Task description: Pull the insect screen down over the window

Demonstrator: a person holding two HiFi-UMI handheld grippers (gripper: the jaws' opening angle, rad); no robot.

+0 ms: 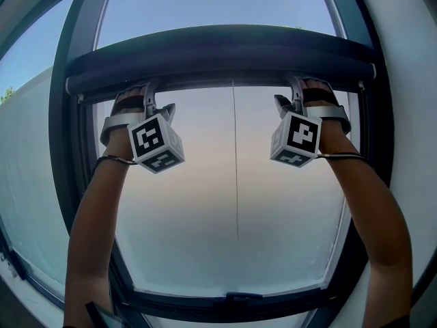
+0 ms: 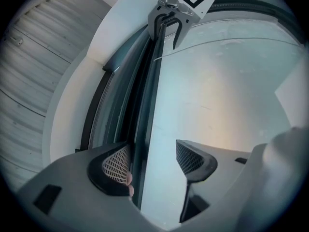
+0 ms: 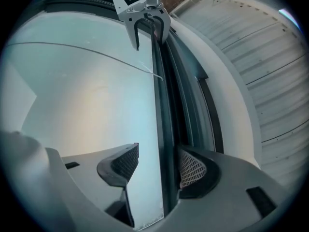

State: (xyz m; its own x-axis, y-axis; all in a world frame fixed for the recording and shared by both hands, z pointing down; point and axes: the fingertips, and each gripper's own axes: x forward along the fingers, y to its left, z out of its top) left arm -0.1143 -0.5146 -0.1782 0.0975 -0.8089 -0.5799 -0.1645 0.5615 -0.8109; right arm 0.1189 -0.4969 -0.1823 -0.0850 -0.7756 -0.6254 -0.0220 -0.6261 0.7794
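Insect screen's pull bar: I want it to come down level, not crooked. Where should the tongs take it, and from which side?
Take the dark pull bar by its thin lower edge, near each end, coming up from below. It lies level across the top of the window, and that edge fits between open jaws: left tongs and right tongs straddle it, unclosed.

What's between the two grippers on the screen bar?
Only a thin cord hanging from the screen bar, midway between left gripper and right gripper; head view.
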